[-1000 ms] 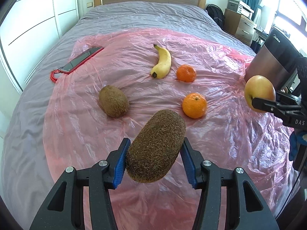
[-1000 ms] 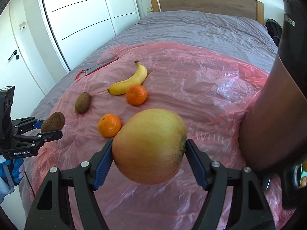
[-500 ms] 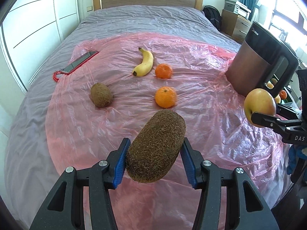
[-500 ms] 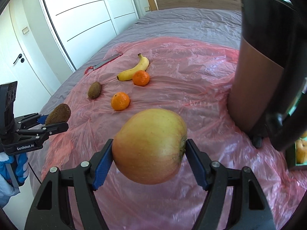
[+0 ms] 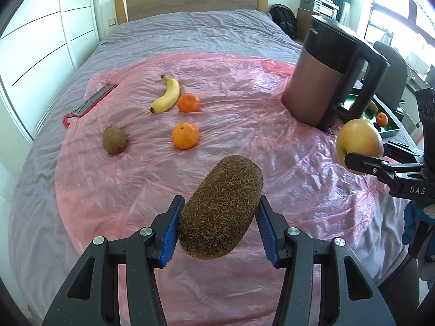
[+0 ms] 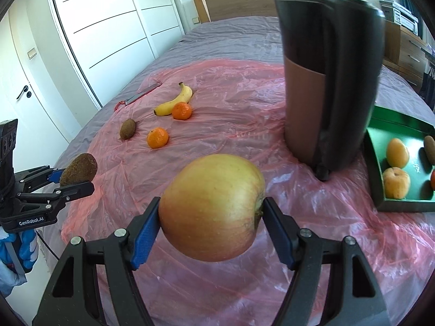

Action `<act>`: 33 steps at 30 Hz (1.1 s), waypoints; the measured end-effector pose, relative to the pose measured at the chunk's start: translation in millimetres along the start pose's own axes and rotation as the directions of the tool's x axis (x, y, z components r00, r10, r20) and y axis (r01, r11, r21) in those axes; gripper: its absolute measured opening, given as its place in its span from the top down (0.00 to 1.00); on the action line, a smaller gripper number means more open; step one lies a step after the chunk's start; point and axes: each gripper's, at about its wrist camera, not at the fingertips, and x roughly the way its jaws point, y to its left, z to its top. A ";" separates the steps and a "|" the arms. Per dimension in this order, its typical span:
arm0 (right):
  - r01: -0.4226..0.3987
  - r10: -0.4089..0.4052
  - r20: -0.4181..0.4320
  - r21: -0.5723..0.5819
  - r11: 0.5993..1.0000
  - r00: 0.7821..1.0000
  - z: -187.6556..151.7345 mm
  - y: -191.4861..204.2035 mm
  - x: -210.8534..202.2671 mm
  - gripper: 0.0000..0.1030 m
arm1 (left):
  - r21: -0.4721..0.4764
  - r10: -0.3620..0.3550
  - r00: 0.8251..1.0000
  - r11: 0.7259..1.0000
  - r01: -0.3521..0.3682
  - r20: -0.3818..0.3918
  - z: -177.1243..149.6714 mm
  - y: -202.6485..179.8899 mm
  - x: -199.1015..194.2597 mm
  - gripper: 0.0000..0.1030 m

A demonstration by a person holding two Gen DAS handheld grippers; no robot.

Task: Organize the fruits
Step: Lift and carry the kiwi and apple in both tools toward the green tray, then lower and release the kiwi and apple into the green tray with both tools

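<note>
My left gripper [image 5: 218, 229] is shut on a brown kiwi [image 5: 221, 207] and holds it above the pink plastic sheet [image 5: 244, 103]. My right gripper [image 6: 210, 229] is shut on a yellow-red apple [image 6: 213, 206], also held in the air. On the sheet lie a banana [image 5: 167, 95], two oranges [image 5: 189, 102] [image 5: 185, 135] and a second kiwi [image 5: 114, 143]. A green tray [image 6: 380, 125] at the right holds several fruits, among them a peach [image 6: 396, 182]. Each gripper shows in the other's view, the left [image 6: 68, 180] and the right [image 5: 361, 157].
A tall dark kettle [image 6: 326, 81] stands on the bed between the loose fruit and the tray. A phone in a red case [image 5: 93, 100] lies at the sheet's left edge. White wardrobe doors [image 6: 108, 27] line the left side. A headboard [image 5: 190, 0] is at the far end.
Both grippers have pulled back and turned right with their fruit. The kettle and the green tray have come more fully into view.
</note>
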 end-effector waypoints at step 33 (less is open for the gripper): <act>0.191 -0.228 0.148 0.233 0.954 0.962 -27.6 -190.2 -108.4 0.00 | 0.331 -0.234 0.970 0.913 0.240 -0.061 63.3 -251.7 20.0 0.54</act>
